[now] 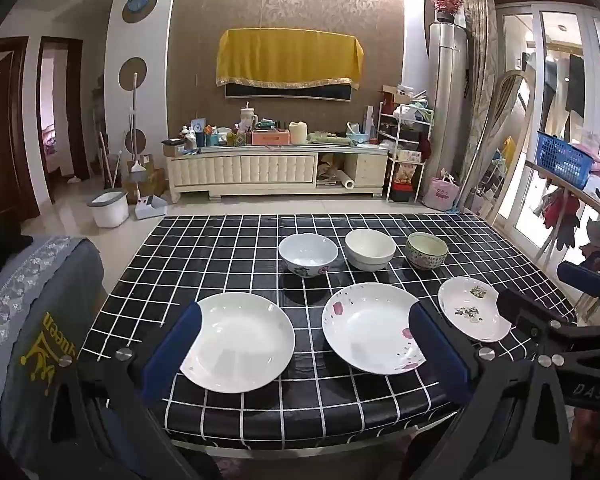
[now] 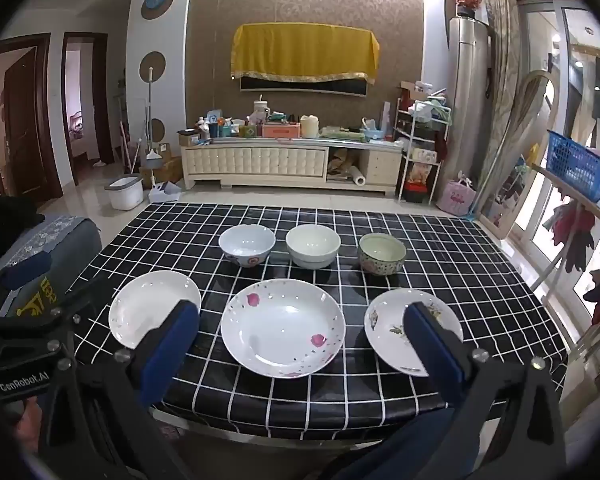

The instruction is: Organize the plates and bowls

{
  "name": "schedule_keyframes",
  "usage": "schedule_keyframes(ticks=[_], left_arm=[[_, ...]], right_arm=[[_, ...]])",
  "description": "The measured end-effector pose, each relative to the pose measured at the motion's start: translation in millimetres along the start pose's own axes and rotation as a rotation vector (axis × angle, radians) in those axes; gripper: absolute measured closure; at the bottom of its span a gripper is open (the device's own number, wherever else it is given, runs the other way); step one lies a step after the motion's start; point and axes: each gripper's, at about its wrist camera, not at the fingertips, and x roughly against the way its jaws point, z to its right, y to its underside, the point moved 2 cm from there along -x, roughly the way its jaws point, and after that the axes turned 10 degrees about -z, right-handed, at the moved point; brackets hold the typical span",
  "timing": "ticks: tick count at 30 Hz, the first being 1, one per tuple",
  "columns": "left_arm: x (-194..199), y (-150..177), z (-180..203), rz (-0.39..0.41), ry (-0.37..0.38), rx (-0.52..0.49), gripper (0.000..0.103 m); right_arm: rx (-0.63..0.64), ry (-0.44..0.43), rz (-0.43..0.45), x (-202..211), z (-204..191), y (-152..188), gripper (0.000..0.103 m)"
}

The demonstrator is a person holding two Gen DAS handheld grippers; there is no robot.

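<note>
Your left gripper (image 1: 306, 340) and right gripper (image 2: 308, 340) both hang wide apart, holding nothing. Near you on the checked table (image 2: 480, 280) lie three plates (image 2: 283, 331) in a row; beyond them stand three bowls (image 2: 313, 245).

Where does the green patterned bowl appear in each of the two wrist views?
Left wrist view: the green patterned bowl stands at the right end of the bowl row, right of centre, behind the small plate.
Right wrist view: the bowl is again the rightmost of three, right of centre, above the right finger.
Shared landmark: the plain white bowl just to its left.
</note>
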Motion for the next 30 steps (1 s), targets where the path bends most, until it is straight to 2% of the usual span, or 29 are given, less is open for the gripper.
schedule_keyframes(ticks=[9,10,30], left_arm=[[3.3,4.3,9.3,0.013,-0.017,-0.024,0.000],[-0.9,0.0,1.6,-0.007,0.006,0.005,0.000],[2.0,2.0,-4.0,-0.004,0.002,0.008,0.000]], right_arm=[[-0.003,-0.001,-0.014,-1.1,-1.4,1.0,0.000],[-0.002,-0.001,-0.017,-1.8,-1.1,0.9,0.000],[-0.002,-0.014,-0.031,-2.2,-2.6,0.3,0.000]])
